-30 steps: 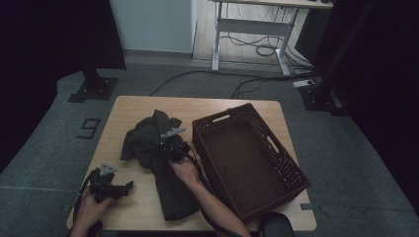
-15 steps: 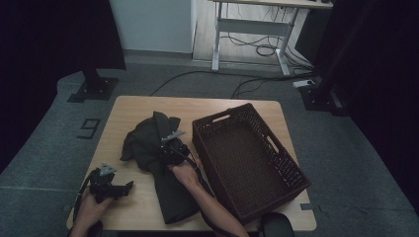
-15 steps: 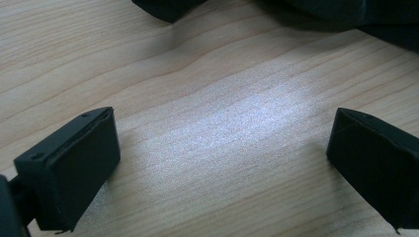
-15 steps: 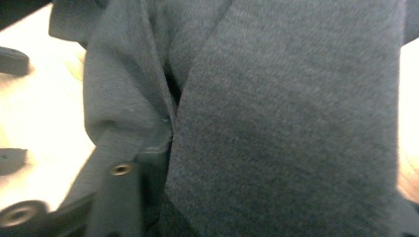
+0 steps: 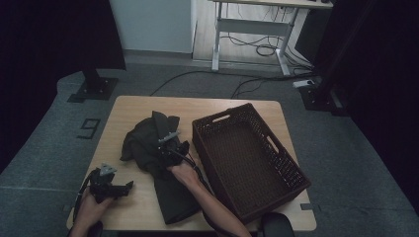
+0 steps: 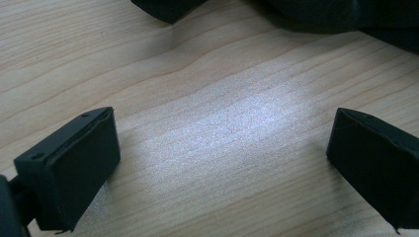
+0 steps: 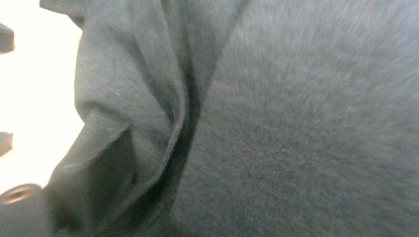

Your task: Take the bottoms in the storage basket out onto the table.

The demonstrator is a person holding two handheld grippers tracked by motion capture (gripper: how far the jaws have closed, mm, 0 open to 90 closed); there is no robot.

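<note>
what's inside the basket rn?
Nothing visible: the dark woven basket shows a bare woven floor in the high view. Its near wall hides the strip of floor right behind it. The dark garment lies beside it on the table.

Left tool low, jaws wide apart; right tool farther forward, jaws just opening, nothing visibly between.

A dark garment lies crumpled mid-desk. The right gripper rests on it, just beside a brown basket; the left gripper sits near the desk's front left corner.
</note>
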